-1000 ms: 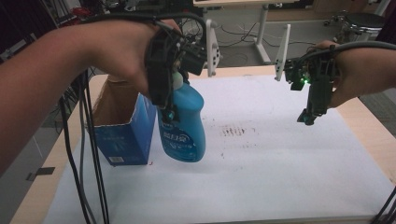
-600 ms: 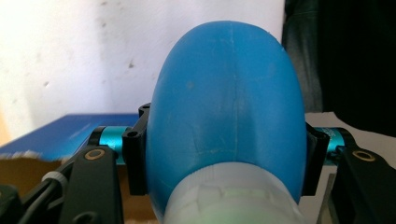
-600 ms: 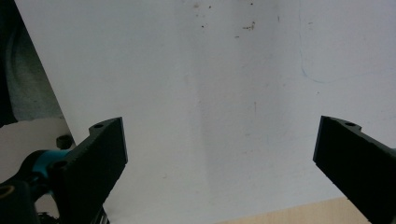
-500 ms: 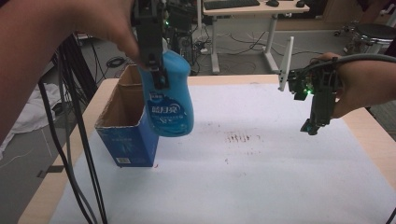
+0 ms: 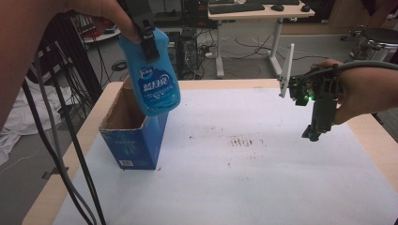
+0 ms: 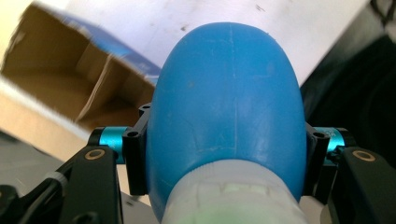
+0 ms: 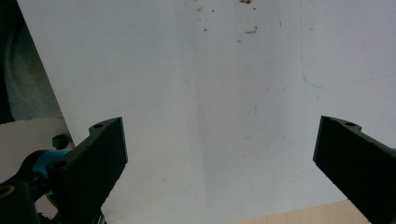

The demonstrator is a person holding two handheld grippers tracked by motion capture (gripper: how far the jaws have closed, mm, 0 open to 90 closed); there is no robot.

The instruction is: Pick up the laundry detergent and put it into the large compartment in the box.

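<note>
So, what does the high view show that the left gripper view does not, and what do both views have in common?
High view: the bottle's printed label, the right tool held open above the white sheet, and desks beyond the table.

Left gripper view: the left tool from close up, its black pads pressed on both sides of the bottle near its pale cap.

Both: the blue bottle lifted above the open cardboard box, with the white sheet under them.

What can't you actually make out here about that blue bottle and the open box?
- Blue bottle: its cap is hidden in the high view by the left gripper and hand; the label print is too small to read.
- Box: its floor is hidden by its own walls in the high view, and partly by the bottle in the left gripper view.
</note>
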